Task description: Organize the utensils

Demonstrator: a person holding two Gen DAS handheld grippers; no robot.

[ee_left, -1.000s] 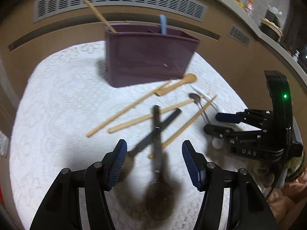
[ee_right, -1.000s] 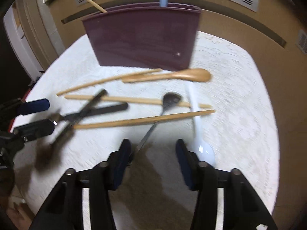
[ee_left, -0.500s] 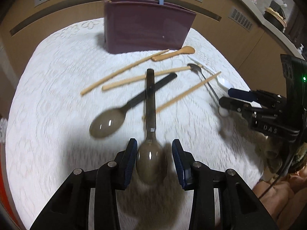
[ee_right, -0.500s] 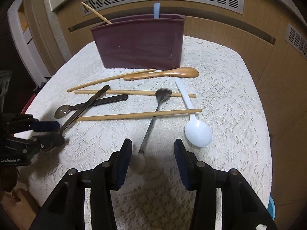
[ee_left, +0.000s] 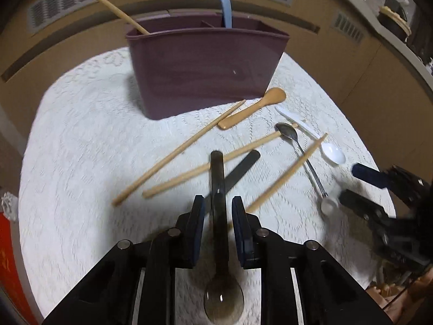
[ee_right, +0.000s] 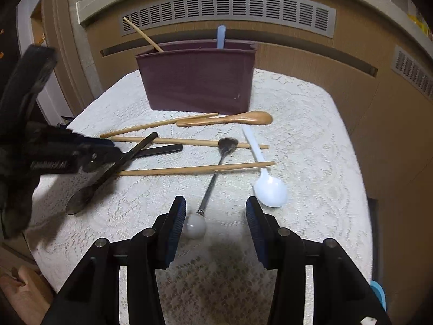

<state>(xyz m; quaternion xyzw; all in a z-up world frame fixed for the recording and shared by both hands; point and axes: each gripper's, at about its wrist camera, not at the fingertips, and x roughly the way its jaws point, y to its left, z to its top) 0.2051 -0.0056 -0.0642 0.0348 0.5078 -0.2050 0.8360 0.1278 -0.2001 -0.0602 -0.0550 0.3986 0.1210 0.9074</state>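
My left gripper [ee_left: 217, 214] is shut on a dark translucent spoon [ee_left: 218, 178], held off the cloth with its bowl toward the camera; it also shows in the right wrist view [ee_right: 108, 170]. A second dark spoon [ee_left: 240, 169] lies beneath it. My right gripper [ee_right: 215, 214] is open above the cloth; the white knob end of a metal spoon [ee_right: 213, 181] lies by its left finger. A white plastic spoon [ee_right: 266, 181], a wooden spoon [ee_right: 230, 119] and wooden chopsticks [ee_right: 194, 169] lie in front of the purple caddy [ee_right: 197, 81].
The caddy holds a chopstick [ee_left: 108, 8] and a light blue handle [ee_left: 226, 10]. The table has a white lace cloth [ee_right: 311, 146]. A brown cabinet with vents [ee_right: 227, 10] stands behind it. The table edge drops off at the left and right.
My left gripper closed on the dark spoon's handle and lifted it. My right gripper drew back a little and stayed open.
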